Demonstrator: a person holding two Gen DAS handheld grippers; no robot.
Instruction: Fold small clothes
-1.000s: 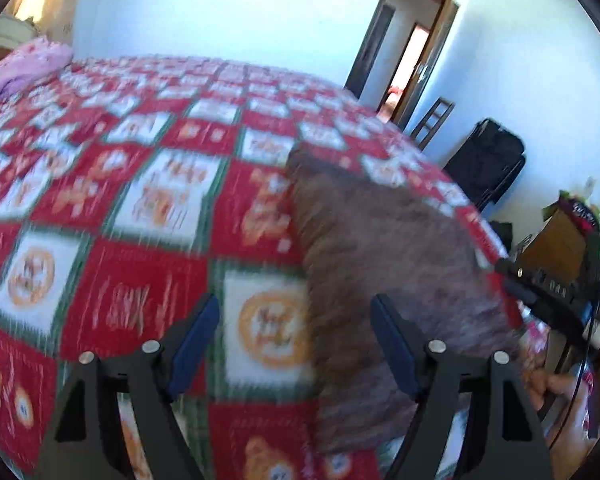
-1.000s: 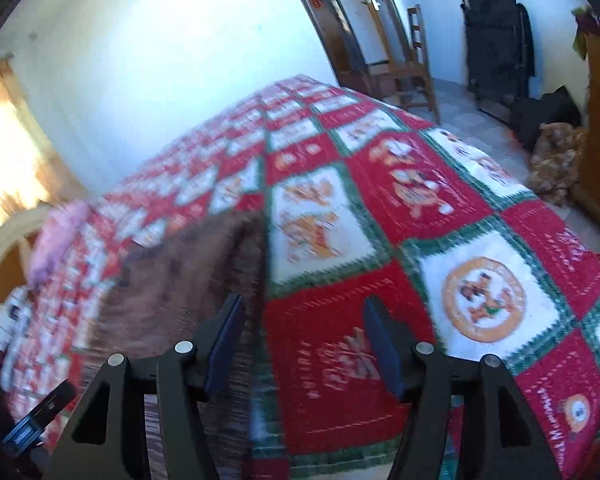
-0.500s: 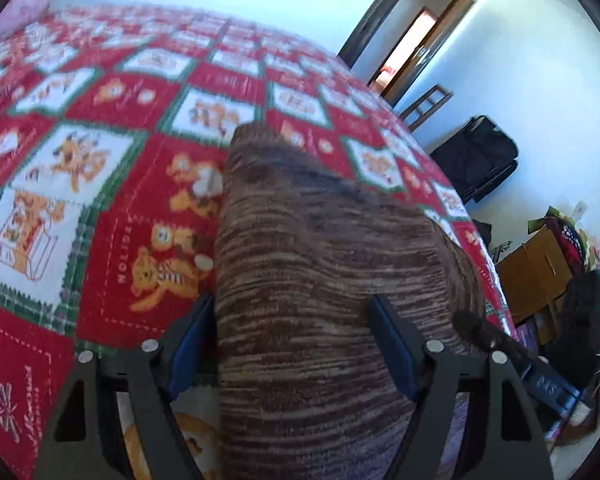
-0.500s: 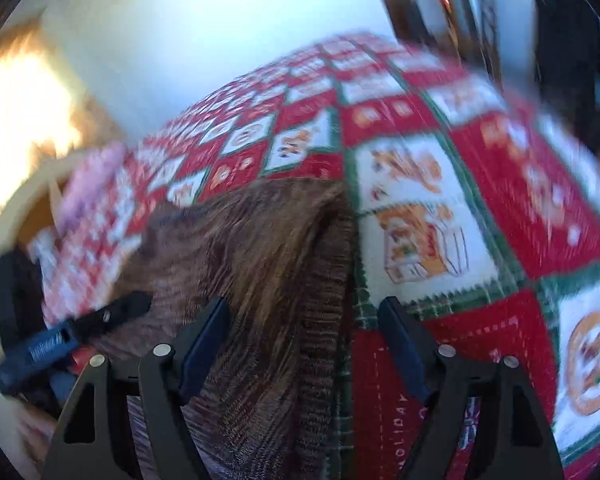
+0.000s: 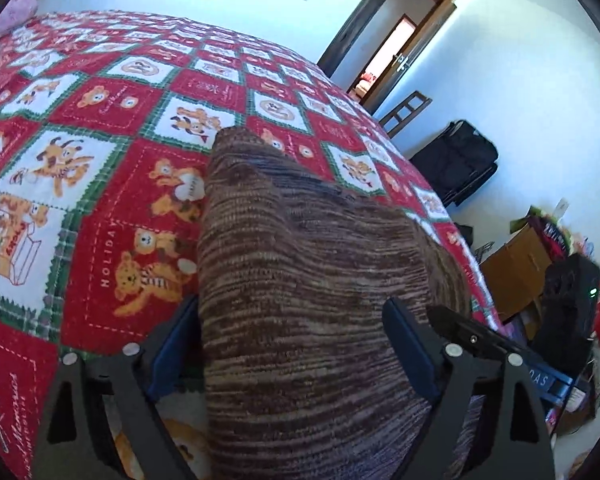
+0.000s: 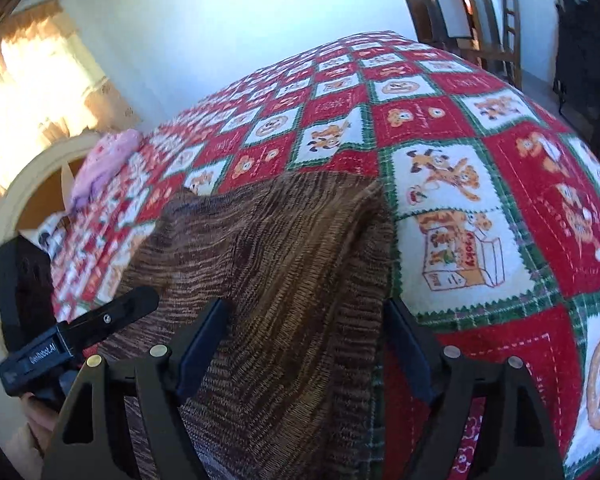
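A brown striped knit garment [image 5: 300,280] lies spread on the red, white and green bear-print bedspread [image 5: 112,128]. My left gripper [image 5: 292,344] is open, its blue-padded jaws astride the garment's near left edge. In the right wrist view the same garment [image 6: 284,272] fills the lower middle. My right gripper [image 6: 306,344] is open, its jaws astride the garment's near right edge. The left gripper's finger [image 6: 80,332] shows at that view's left, and the right gripper's finger [image 5: 480,336] at the left view's right. The cloth between the jaws hides the garment's near hem.
A pink cloth [image 6: 104,160] lies at the bed's far corner by a curtained window. A wooden chair [image 5: 404,112], an open door [image 5: 404,48] and a black suitcase [image 5: 456,164] stand beyond the bed. Cardboard boxes and clutter [image 5: 540,248] sit to the right.
Both grippers have swung from the open bedspread toward the brown garment and come down over its near edge. Both stay open.
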